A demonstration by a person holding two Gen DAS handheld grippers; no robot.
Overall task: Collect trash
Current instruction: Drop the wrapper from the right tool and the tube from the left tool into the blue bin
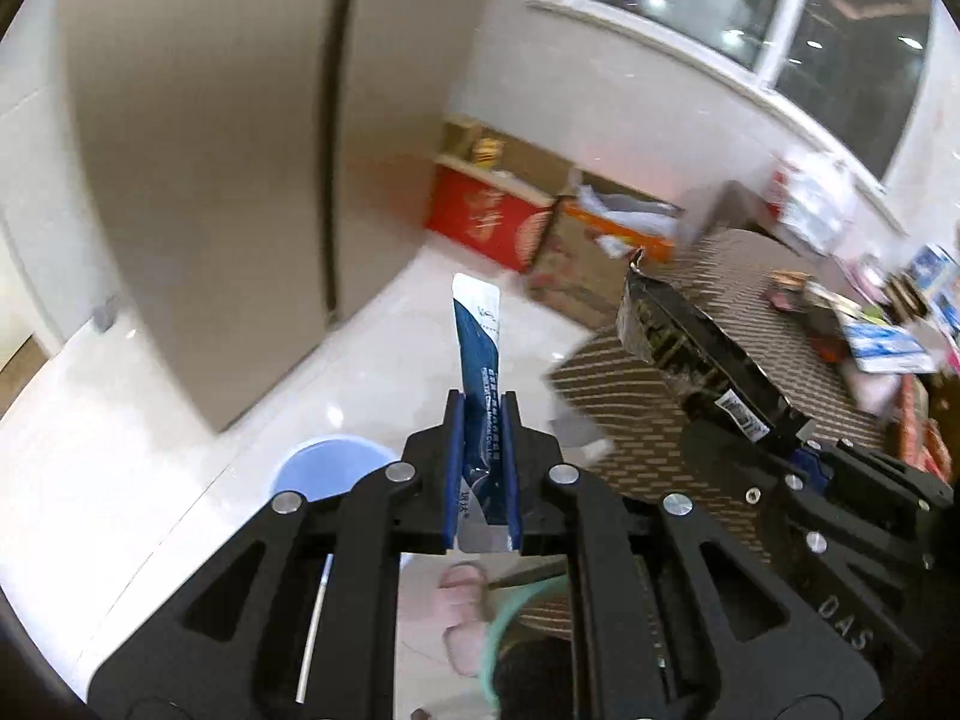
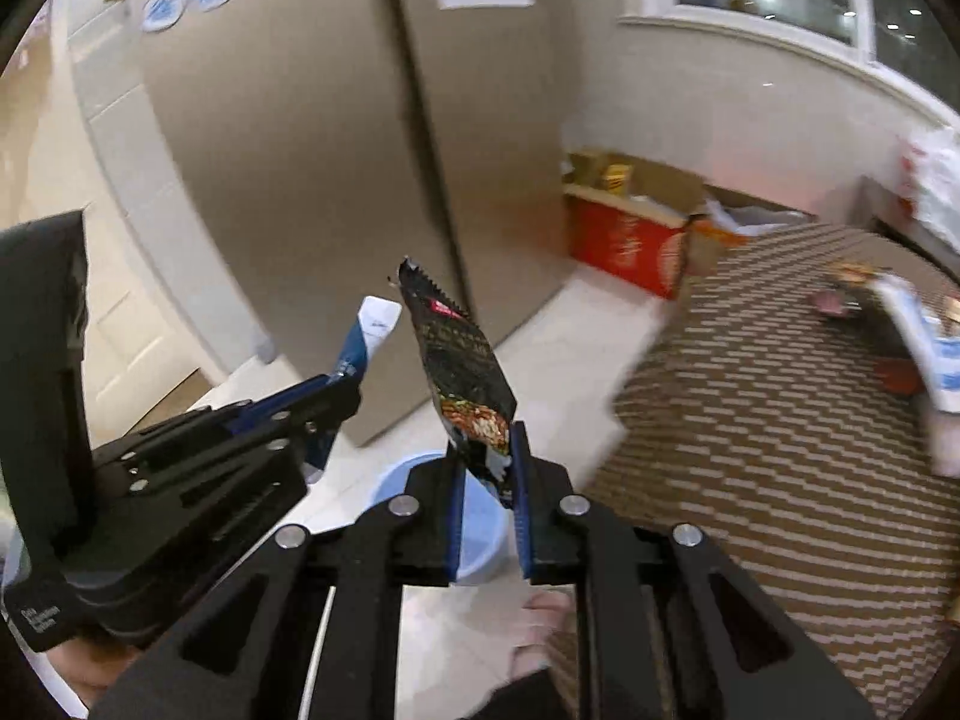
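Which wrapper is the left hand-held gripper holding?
Start at the tall beige fridge; before it, the left hand-held gripper is shut on a slim blue-and-white sachet. Unlike the wider black snack wrapper beside it, it is narrow and white-tipped.

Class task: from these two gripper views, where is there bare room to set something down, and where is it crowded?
Free: the pale floor between the fridge, the blue basin and the patterned table; also the table's near part. Crowded: the table's far right end with packets, and the wall corner with boxes.
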